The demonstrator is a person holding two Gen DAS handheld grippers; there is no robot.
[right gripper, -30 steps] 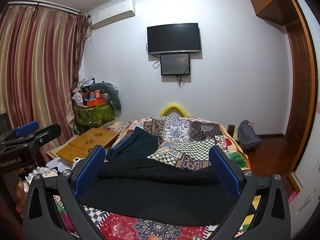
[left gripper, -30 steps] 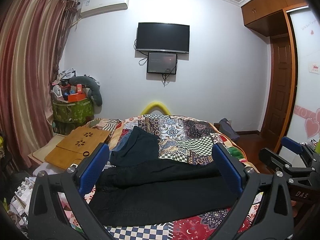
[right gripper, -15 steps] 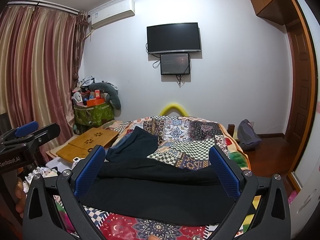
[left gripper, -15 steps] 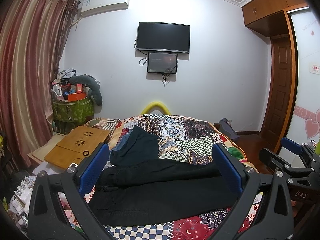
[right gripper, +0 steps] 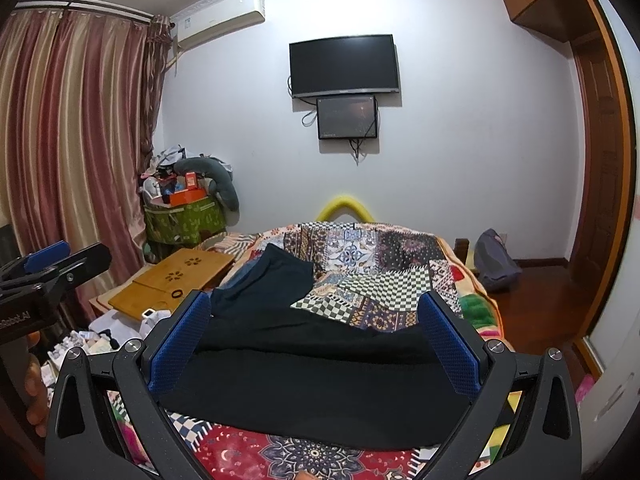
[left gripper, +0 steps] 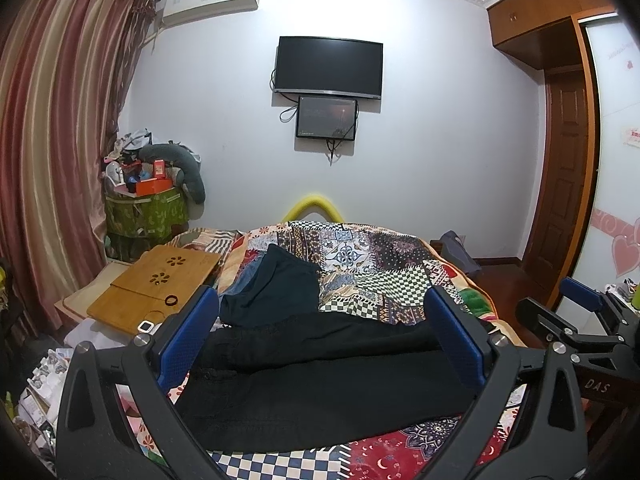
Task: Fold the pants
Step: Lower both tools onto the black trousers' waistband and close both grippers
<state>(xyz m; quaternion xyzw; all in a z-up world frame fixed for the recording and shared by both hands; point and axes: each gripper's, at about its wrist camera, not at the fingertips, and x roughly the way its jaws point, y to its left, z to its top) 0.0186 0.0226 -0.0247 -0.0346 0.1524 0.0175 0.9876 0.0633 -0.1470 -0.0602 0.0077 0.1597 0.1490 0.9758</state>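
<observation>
Black pants [left gripper: 320, 384] lie flat across the near end of a bed with a patchwork quilt [left gripper: 372, 264], legs stretching sideways; the right wrist view shows the same pants [right gripper: 320, 384]. A dark teal garment [left gripper: 276, 288] lies behind them, toward the left. My left gripper [left gripper: 320, 340] hovers above the pants, jaws wide apart, nothing between them. My right gripper [right gripper: 314, 340] is likewise open and empty over the pants. Each gripper shows at the edge of the other's view: the right gripper [left gripper: 580, 320], the left gripper [right gripper: 48, 268].
A wooden lap desk [left gripper: 156, 288] sits left of the bed, with clutter below it. A green bin [left gripper: 144, 212] piled with items stands by the curtain [left gripper: 44, 152]. A bag [right gripper: 494, 260] rests on the floor at right near the door [left gripper: 564, 184]. A TV [left gripper: 328, 66] hangs on the far wall.
</observation>
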